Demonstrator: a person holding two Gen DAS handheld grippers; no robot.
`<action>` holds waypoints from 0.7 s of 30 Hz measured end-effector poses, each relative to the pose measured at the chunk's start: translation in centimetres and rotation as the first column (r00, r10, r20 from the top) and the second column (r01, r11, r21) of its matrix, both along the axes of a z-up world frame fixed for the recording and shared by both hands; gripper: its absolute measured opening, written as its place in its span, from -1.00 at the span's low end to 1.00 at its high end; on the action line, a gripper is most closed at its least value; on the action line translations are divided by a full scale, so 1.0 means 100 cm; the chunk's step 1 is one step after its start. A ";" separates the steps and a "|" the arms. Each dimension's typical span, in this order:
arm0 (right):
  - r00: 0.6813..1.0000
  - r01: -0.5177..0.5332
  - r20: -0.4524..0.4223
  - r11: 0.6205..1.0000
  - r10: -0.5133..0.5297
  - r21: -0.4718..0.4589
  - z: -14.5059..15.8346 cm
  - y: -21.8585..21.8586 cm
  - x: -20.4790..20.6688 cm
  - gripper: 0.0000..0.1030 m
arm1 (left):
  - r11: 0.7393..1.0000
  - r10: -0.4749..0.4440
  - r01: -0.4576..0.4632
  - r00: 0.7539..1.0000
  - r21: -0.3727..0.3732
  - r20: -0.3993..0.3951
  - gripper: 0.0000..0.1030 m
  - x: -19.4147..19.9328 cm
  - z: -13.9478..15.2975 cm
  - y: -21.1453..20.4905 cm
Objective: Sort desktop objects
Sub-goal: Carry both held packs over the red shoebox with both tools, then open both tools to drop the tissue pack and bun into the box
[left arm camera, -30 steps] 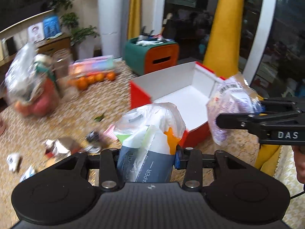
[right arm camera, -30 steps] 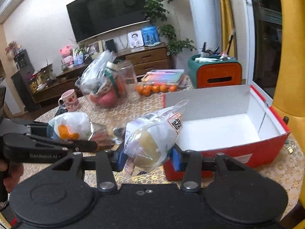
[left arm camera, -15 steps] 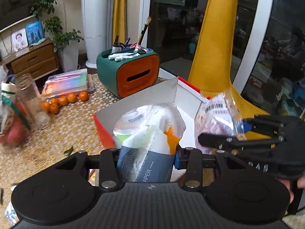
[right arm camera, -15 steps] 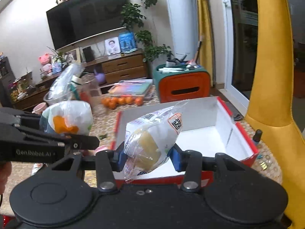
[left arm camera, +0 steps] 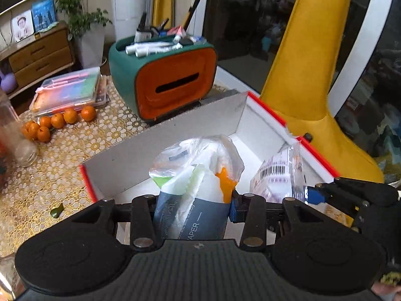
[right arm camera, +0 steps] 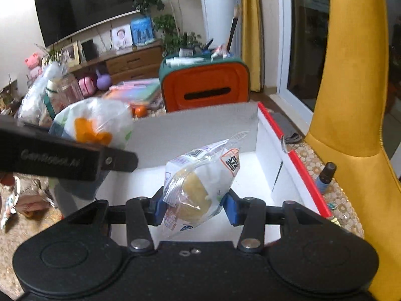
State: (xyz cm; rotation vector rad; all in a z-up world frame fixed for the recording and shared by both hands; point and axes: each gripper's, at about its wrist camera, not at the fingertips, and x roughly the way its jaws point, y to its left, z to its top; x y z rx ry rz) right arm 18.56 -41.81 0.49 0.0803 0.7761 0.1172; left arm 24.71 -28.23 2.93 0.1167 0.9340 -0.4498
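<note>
My left gripper (left arm camera: 191, 203) is shut on a tissue paper pack (left arm camera: 195, 183) in clear wrap with orange and green print, held over the near left part of the red-and-white box (left arm camera: 160, 148). My right gripper (right arm camera: 194, 207) is shut on a clear snack packet (right arm camera: 200, 185) with a yellow pastry inside, held over the box's white inside (right arm camera: 250, 175). The snack packet (left arm camera: 278, 175) and right gripper (left arm camera: 351, 195) show at the right of the left wrist view. The tissue pack (right arm camera: 95, 125) and left gripper (right arm camera: 75, 160) show at the left of the right wrist view.
A green-and-orange tissue holder (left arm camera: 163, 75) with pens stands behind the box. Small oranges (left arm camera: 57, 123), a pastel case (left arm camera: 70, 90) and a glass jar (left arm camera: 15, 135) are on the lace cloth at left. A yellow chair (right arm camera: 351, 100) and a small bottle (right arm camera: 325, 175) are at right.
Both grippers have moved forward over the box with their packets still held. The box now fills the middle of both views.
</note>
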 end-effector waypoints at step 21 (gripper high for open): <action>0.987 -0.098 -0.139 0.991 0.085 -0.089 -0.042 0.003 0.024 -0.09 | 0.996 0.025 -0.006 0.979 0.093 -0.201 -0.07 0.038 -0.072 -0.009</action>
